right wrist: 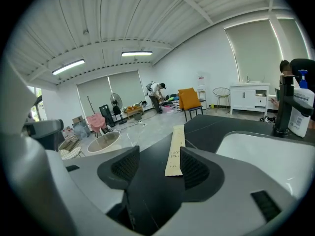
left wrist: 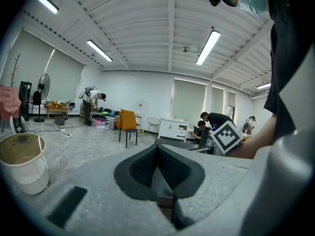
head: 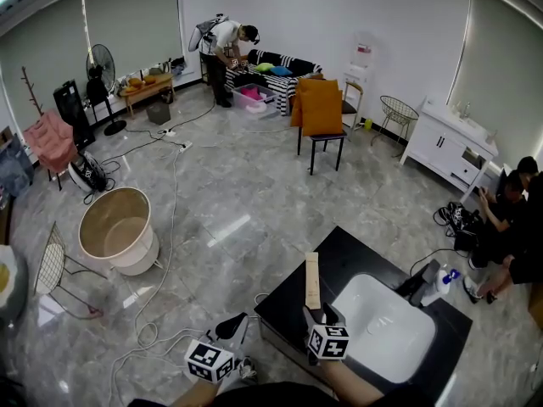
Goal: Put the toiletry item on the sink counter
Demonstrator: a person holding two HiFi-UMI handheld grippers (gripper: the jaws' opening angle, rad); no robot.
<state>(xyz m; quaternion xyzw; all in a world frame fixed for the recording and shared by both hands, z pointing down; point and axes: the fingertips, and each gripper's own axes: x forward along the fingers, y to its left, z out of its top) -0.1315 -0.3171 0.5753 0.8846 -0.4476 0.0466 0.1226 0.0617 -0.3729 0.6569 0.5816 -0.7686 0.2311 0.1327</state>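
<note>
A long tan toothbrush packet (head: pixel 312 280) lies flat on the black sink counter (head: pixel 352 257), left of the white basin (head: pixel 382 329). My right gripper (head: pixel 316 315) hovers just behind its near end. In the right gripper view the packet (right wrist: pixel 174 151) rests on the counter (right wrist: pixel 147 181) between and ahead of the wide-apart jaws of the right gripper (right wrist: pixel 160 167); the pads do not touch it. My left gripper (head: pixel 229 327) hangs off the counter's left side above the floor. The left gripper (left wrist: pixel 157 163) has its pads pressed together with nothing between them.
A black faucet (head: pixel 422 280) and a spray bottle (head: pixel 441 285) stand behind the basin. On the floor are a white tub (head: pixel 119 227), a wire chair (head: pixel 55 270) and cables (head: pixel 161 287). An orange chair (head: pixel 321 113), a white cabinet (head: pixel 445 147) and seated people (head: pixel 509 219) are farther off.
</note>
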